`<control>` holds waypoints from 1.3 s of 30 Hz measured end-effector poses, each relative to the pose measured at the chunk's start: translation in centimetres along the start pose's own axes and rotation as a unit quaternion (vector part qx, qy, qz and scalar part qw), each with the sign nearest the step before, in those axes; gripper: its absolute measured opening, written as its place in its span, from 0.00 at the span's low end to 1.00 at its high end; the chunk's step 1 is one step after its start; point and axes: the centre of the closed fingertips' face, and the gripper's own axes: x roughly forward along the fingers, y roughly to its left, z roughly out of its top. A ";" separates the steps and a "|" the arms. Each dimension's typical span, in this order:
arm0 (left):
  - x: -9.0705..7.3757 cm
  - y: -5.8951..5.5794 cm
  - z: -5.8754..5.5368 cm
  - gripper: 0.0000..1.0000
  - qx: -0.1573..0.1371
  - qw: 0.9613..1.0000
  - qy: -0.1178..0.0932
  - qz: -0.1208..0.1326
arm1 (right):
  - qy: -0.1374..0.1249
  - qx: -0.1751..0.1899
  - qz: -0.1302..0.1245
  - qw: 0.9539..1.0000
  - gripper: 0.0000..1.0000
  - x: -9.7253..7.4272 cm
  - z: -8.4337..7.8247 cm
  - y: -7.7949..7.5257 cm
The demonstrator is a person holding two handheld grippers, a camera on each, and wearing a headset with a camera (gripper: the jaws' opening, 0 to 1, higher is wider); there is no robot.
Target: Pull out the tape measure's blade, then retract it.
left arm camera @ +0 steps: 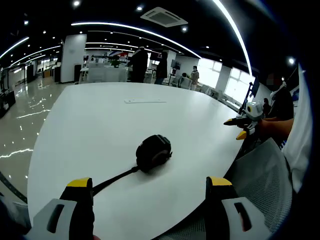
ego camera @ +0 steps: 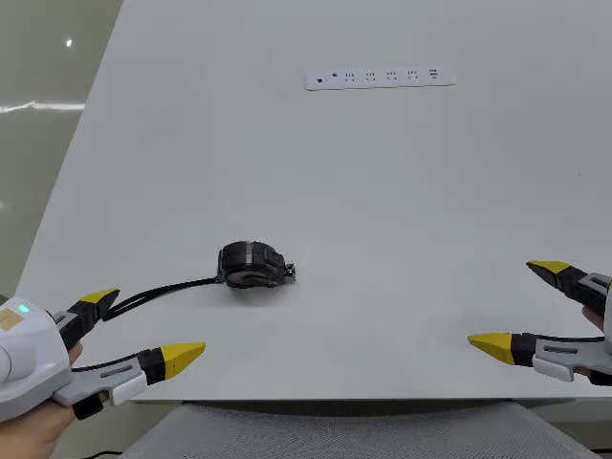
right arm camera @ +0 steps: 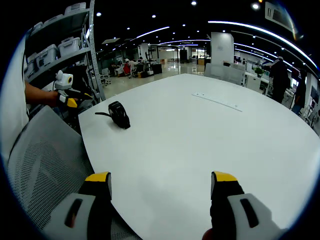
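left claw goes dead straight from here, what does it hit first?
Probably the tape measure: it sits almost centred ahead of the left claw, between the open jaws, with its black strap trailing back toward the claw. Height is unclear, so the claw might pass just over it.

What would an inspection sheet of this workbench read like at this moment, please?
Surface: white table, bare around the items.
Job's things: black tape measure lying near the front edge, no blade drawn out, untouched.
Clutter: white power strip at the far side.
Grippers: left tongs and right tongs both open, holding nothing, hovering at the near edge.
Cables: black strap trailing from the tape measure toward the left tongs; otherwise nothing seen.
Surroundings: mesh chair below the table edge; shelving and distant people in an open hall.
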 end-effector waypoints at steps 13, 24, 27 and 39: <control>0.0 -0.1 0.0 0.90 0.002 1.000 0.000 -0.001 | -0.001 -0.001 -0.001 1.000 0.82 -0.1 0.1 0.1; 0.0 -0.1 0.0 0.90 0.003 1.000 0.001 -0.002 | -0.001 -0.002 0.001 1.000 0.82 0.0 0.1 0.1; 0.0 -0.1 0.0 0.90 0.002 1.000 0.001 -0.002 | -0.001 -0.002 0.005 1.000 0.82 0.0 0.1 0.3; -0.1 0.1 0.0 0.89 0.005 1.000 0.002 -0.002 | 0.000 -0.001 0.008 1.000 0.81 0.2 0.2 0.3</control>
